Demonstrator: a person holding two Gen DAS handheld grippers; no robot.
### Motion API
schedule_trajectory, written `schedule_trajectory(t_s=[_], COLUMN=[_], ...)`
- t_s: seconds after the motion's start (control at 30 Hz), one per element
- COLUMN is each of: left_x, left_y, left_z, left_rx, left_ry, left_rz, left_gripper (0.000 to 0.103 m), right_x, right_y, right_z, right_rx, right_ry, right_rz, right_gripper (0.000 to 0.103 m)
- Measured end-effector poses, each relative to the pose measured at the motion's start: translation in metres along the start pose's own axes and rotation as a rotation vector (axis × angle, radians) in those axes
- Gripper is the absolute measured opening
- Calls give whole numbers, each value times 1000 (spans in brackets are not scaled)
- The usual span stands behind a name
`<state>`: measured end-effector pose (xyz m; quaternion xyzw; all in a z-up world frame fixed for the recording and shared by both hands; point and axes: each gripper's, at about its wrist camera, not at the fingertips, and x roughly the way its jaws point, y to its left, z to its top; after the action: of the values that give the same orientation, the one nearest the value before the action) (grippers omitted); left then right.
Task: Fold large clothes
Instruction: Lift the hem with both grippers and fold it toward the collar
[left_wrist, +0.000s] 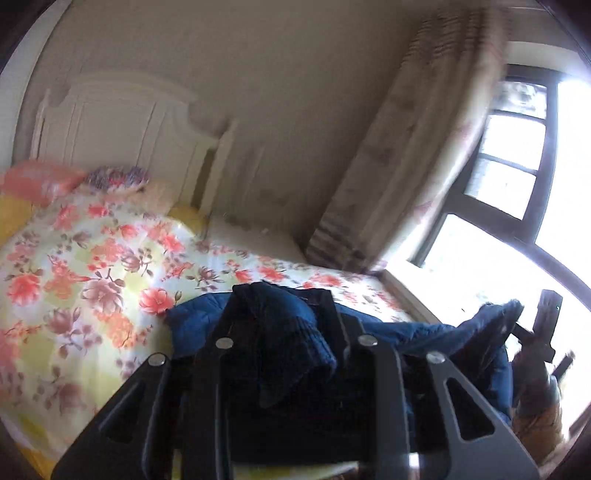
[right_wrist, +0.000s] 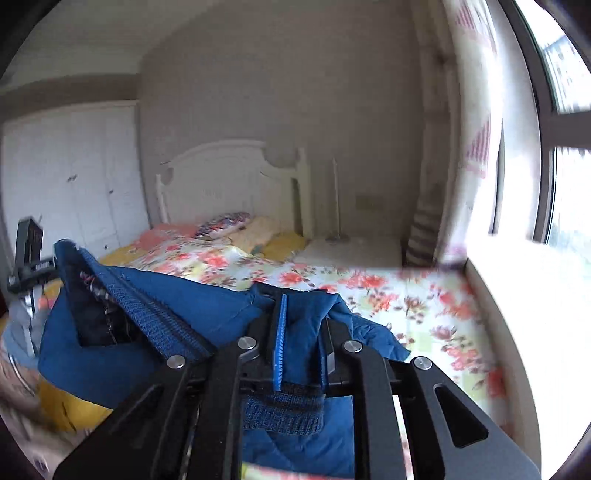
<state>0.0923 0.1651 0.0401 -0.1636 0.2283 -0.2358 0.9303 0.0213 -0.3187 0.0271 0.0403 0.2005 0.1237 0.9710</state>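
A large blue padded jacket (left_wrist: 402, 332) with dark ribbed knit trim hangs stretched between my two grippers above the bed. My left gripper (left_wrist: 282, 299) is shut on a bunch of its dark blue fabric and knit cuff. My right gripper (right_wrist: 295, 299) is shut on another blue edge of the jacket (right_wrist: 207, 306), with a ribbed cuff hanging below the fingers. The right gripper also shows at the right of the left wrist view (left_wrist: 546, 325), and the left one at the left edge of the right wrist view (right_wrist: 29, 254). The dark lining shows inside the jacket's opening.
A bed with a floral quilt (left_wrist: 92, 266) lies below, with pillows (right_wrist: 225, 221) and a white headboard (right_wrist: 229, 177) at its far end. A curtain (left_wrist: 413, 162) and bright window (left_wrist: 517, 155) are to the right, a white wardrobe (right_wrist: 74, 177) to the left.
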Motion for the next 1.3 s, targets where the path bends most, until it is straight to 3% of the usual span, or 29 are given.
schedule_trajectory(t_s=[0.07, 0.1, 0.17, 0.2, 0.23, 0.3, 0.37, 0.43, 0.53, 0.77, 0.8, 0.87, 0.9, 0.93, 1.0, 1.1, 1.2, 1.3], left_x=[53, 90, 126, 134, 140, 151, 161, 172, 195, 245, 252, 259, 258, 254, 229, 191, 181, 211], left_y=[24, 41, 72, 83, 97, 124, 140, 144, 146, 129, 123, 115, 111, 111, 108, 96, 77, 76], left_z=[28, 45, 59, 64, 66, 67, 61, 51, 26, -7, -11, -19, -24, -25, -21, -4, 30, 63], left_rx=[-130, -184, -248, -255, -263, -303, -284, -223, -150, 2, 27, 83, 113, 120, 113, 111, 125, 87], left_ry=[79, 136, 145, 123, 102, 99, 128, 174, 283, 466, 493, 504, 491, 476, 386, 291, 253, 292], left_rz=[0, 32, 119, 174, 220, 242, 283, 301, 270, 187, 171, 188, 219, 234, 224, 174, 162, 198], left_gripper=[42, 49, 59, 66, 73, 75, 75, 76, 77, 82, 82, 71, 38, 14, 6, 5, 5, 5], right_x=[55, 82, 113, 119, 120, 117, 120, 137, 162, 218, 228, 242, 242, 238, 213, 167, 147, 161], right_y=[-33, -55, -86, -95, -103, -129, -139, -142, -136, -104, -101, -97, -93, -89, -79, -76, -74, -79], right_z=[20, 26, 30, 30, 29, 25, 20, 11, -16, -29, -30, -40, -44, -45, -45, -32, 2, 34], right_rx=[113, 190, 283, 309, 332, 415, 383, 305, 241, 93, 67, 37, 7, -24, -91, -56, -52, -30], right_ry=[107, 157, 194, 168, 142, 86, 85, 163, 280, 422, 448, 484, 476, 451, 355, 241, 167, 157], right_rz=[32, 46, 42, 35, 45, 101, 52, -17, -33, -7, -8, 2, -6, -19, -83, -86, -111, -141], right_gripper=[16, 19, 23, 39, 61, 92, 92, 92, 92, 91, 89, 61, 38, 21, 12, 9, 8, 8])
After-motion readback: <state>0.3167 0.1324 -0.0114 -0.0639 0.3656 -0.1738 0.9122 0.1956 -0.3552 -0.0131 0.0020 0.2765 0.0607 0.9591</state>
